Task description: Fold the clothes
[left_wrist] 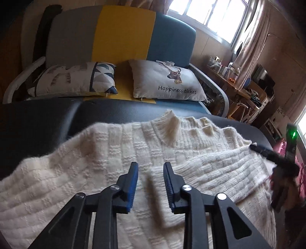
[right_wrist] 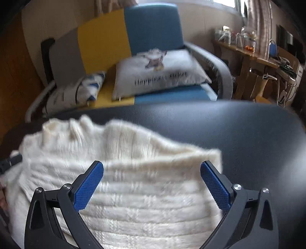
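Note:
A cream cable-knit sweater (left_wrist: 118, 153) lies spread on a black leather surface (left_wrist: 47, 122), collar (left_wrist: 172, 124) toward the far edge. One sleeve (left_wrist: 220, 168) is folded across its body. My left gripper (left_wrist: 151, 166) hovers open just over the sweater's middle, with the sleeve's cuff edge below the gap and nothing pinched. My right gripper (right_wrist: 152, 164) stands wide open above the sweater's right side (right_wrist: 145, 191), near its folded edge (right_wrist: 216, 153). In the left wrist view the right gripper (left_wrist: 255, 147) shows side-on at the sweater's right shoulder. The right wrist view is blurred.
Beyond the leather surface is a sofa (left_wrist: 124, 34) with grey, yellow and blue panels. Two pillows lie on it, one patterned (left_wrist: 76, 80), one printed "Happiness ticket" (left_wrist: 168, 82). A cluttered wooden desk (left_wrist: 239, 84) and a curtained window (left_wrist: 206, 11) are at the right. Bare leather (right_wrist: 248, 134) lies right of the sweater.

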### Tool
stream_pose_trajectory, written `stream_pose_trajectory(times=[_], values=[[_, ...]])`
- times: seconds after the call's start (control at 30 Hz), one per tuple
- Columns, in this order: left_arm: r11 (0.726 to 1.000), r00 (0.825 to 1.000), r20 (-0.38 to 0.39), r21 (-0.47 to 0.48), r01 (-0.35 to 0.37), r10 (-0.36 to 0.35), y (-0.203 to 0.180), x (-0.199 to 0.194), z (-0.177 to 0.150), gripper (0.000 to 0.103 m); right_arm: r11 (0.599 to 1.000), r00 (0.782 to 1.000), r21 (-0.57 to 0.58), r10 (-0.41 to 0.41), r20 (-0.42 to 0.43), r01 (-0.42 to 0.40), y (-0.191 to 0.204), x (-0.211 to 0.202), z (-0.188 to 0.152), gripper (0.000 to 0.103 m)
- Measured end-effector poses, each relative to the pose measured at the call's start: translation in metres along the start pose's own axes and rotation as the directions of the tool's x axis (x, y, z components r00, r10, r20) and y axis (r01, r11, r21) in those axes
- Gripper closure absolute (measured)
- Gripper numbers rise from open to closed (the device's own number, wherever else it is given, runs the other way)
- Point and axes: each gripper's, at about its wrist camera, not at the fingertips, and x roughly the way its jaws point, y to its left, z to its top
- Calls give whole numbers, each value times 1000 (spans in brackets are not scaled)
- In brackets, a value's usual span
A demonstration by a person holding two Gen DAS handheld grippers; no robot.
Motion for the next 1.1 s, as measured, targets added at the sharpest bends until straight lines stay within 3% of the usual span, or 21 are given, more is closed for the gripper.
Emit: stream_pose_trajectory(times=[0.1, 0.2, 0.3, 0.43, 0.53, 0.6, 0.67, 0.73, 0.87, 1.03, 1.1], values=[[998, 997, -34, -20, 65, -66, 9, 5, -1, 70, 1000, 999, 2, 7, -49, -7, -6, 12, 11, 0], [993, 991, -65, -46, 110, -113, 11, 16, -6, 69, 999, 994, -20, -37, -99, 35, -6, 30, 10, 0], [998, 997, -54, -11, 61, -61, 1, 19, -5, 69, 990, 991, -102, -109, -83, 100, 5, 39, 7, 0], [999, 999, -27, 46, -15, 16, -13, 15, -3, 92, 990, 988, -83, -124, -89, 116, 6, 32, 9, 0], [999, 1000, 15, 37, -5, 4, -11, 1, -3, 93, 991, 994, -104, -91, -64, 84, 18, 10, -1, 0], [999, 999, 17, -3, 44, -44, -2, -9, -5, 92, 992, 997, -118, -53, -57, 46, 27, -4, -11, 0], [994, 995, 15, -51, 95, -94, 8, -16, -7, 77, 991, 999, -132, -15, -50, 8, 36, -17, -20, 0], [991, 995, 15, -83, 104, -103, 18, -16, -10, 74, 990, 998, -141, 12, -54, -19, 44, -25, -32, 0], [959, 973, -27, -175, 222, -230, 30, -1, -9, 65, 987, 994, -163, -25, -105, 7, 58, -13, -55, 0], [989, 987, -83, -77, 130, -136, 4, 24, -1, 67, 988, 995, -154, -46, -91, 32, 59, -8, -60, 0], [997, 995, -67, -3, 72, -72, -11, 23, -1, 88, 988, 995, -152, -46, -93, 31, 58, -9, -60, 0]])
